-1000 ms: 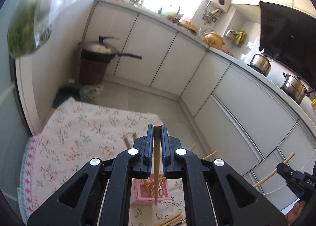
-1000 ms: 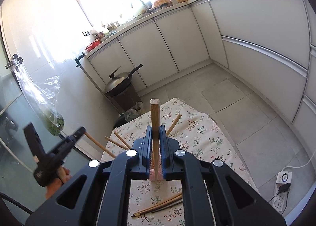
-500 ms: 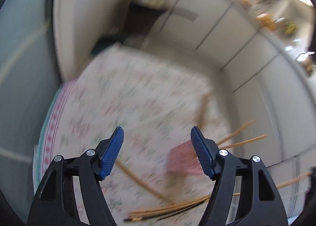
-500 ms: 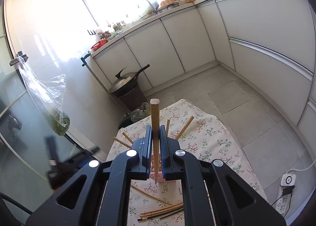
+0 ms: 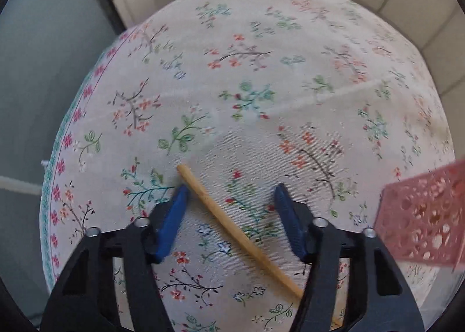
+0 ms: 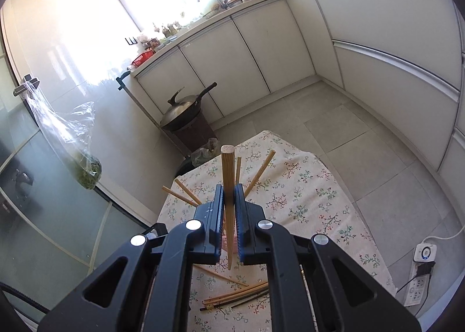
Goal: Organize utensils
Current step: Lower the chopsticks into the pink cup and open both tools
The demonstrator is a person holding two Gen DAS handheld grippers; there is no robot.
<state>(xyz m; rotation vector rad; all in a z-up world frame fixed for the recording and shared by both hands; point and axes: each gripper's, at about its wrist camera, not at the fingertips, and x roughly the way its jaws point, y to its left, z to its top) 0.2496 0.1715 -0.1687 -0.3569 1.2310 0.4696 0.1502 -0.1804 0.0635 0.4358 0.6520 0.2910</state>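
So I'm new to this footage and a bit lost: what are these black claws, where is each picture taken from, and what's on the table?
There is no robot here. A person holds a two-finger claw in each hand, and a wide-angle camera on each claw looks forward along its fingers.

The left wrist picture looks down at a floral tablecloth. The left claw is open, its blue fingers on either side of a loose chopstick lying on the cloth. A pink holder with cut-out holes shows at the right edge.

The right wrist picture looks across a kitchen. The right claw is shut on a wooden chopstick, held upright. Behind it several chopsticks stick up, and a loose pile lies on the cloth below.
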